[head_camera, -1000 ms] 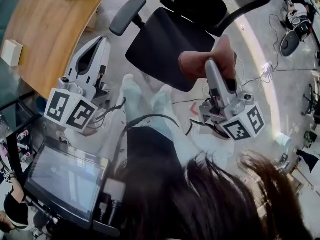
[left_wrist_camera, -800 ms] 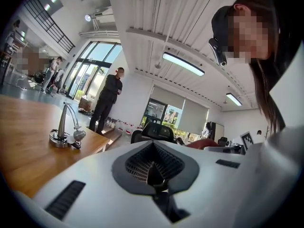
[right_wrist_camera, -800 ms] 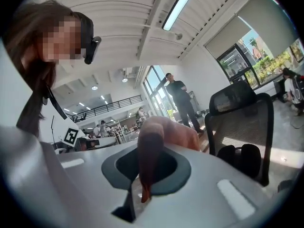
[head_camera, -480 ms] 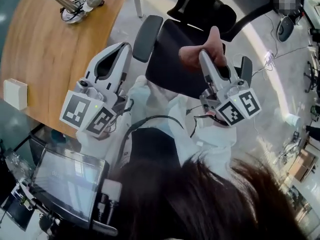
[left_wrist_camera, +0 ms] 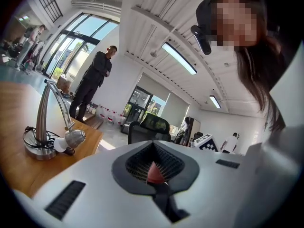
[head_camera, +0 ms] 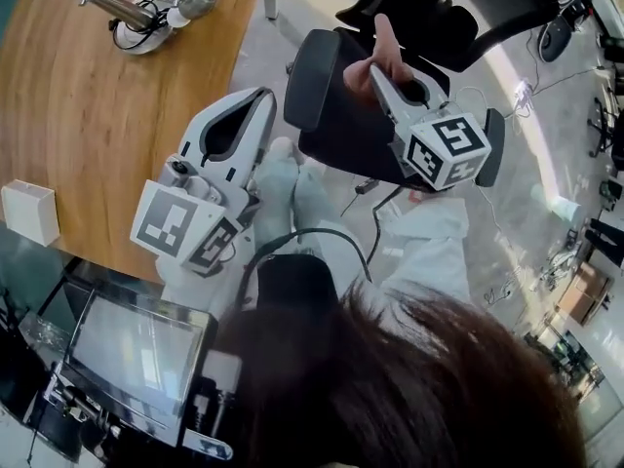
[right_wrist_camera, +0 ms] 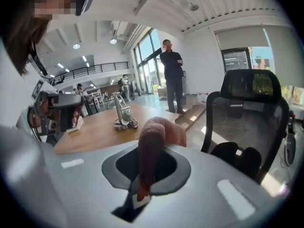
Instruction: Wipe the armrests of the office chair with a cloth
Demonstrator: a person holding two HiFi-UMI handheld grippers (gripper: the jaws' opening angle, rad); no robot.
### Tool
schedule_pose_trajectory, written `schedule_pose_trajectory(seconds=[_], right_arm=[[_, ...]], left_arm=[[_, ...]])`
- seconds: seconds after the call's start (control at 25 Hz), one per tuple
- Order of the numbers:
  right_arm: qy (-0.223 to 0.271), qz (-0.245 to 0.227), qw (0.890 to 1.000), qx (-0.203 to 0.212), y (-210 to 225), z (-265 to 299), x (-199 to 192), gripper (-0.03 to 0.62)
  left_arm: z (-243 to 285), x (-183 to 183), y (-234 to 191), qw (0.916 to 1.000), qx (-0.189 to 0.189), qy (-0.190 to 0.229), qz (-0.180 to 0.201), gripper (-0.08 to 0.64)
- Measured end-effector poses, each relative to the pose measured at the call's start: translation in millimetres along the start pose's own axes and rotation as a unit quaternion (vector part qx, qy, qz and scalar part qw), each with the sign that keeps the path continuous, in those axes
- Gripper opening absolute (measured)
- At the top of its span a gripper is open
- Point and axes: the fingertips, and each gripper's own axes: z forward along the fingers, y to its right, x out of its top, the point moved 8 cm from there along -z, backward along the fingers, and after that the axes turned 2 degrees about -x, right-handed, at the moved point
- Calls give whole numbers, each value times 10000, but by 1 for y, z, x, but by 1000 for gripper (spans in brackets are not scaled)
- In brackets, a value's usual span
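Right gripper point(head_camera: 378, 74): my jaws were closed on a pinkish cloth point(head_camera: 361, 78), which bulged out beyond their tips. I held it over the office chair point(head_camera: 336, 144), just beside one armrest point(head_camera: 310, 78). Whether cloth and armrest touched could not be told. The other armrest point(head_camera: 492, 149) lay well apart. Left gripper point(head_camera: 261, 100): my jaws were together with nothing gripped, held between the wooden desk point(head_camera: 88, 135) and the chair. A lamp point(head_camera: 146, 8) stood on the desk.
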Motion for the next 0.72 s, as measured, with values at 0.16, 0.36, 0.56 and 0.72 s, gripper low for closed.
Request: schedule_pose_trajectory(seconds=[0.16, 0.36, 0.56, 0.72], right_arm=[[-867, -911, 9914, -368, 16, 43, -1, 23], [-1900, -2238, 9542, -574, 32, 110, -8, 23], [-2718, -3301, 9031, -385, 38, 166, -25, 23], [-3308, -3950, 8569, -117, 31, 186, -57, 23]], left_arm=[[1, -8, 1, 9998, -116, -85, -110, 3], [-2, -19, -2, 9995, -29, -107, -302, 3], [-9, -27, -7, 9988, 165, -191, -410, 3], [-13, -30, -8, 9984, 314, -160, -444, 3]])
